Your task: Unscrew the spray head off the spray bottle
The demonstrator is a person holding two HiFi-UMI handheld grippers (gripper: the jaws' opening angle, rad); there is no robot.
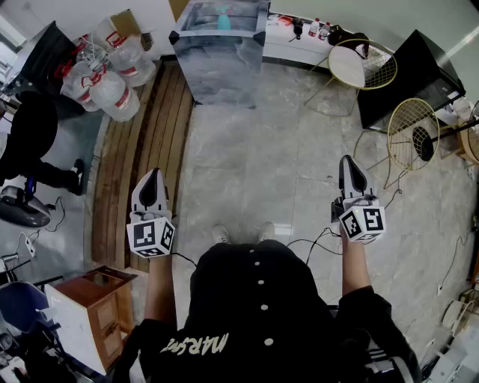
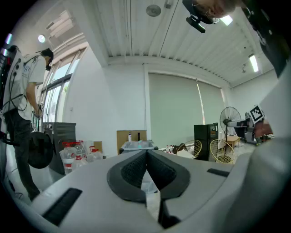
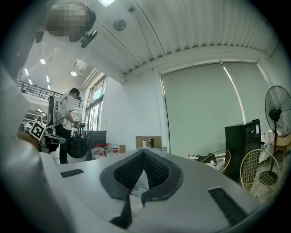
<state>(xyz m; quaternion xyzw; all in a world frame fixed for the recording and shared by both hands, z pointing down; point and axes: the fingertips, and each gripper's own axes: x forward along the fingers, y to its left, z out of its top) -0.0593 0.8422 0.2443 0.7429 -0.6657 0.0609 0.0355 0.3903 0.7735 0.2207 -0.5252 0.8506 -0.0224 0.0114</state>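
A small teal spray bottle stands on a grey table at the far end of the room, well ahead of both grippers. I stand on the tiled floor with both grippers held out level in front of me. My left gripper is shut with nothing between its jaws; in the left gripper view its pads meet along their front edge. My right gripper is likewise shut and holds nothing, and its pads touch in the right gripper view. Neither gripper is near the bottle.
Large water jugs with red caps stand at the left by a strip of wooden flooring. Two wire chairs and a black cabinet are at the right. A wooden cabinet is by my left side. Cables lie on the floor.
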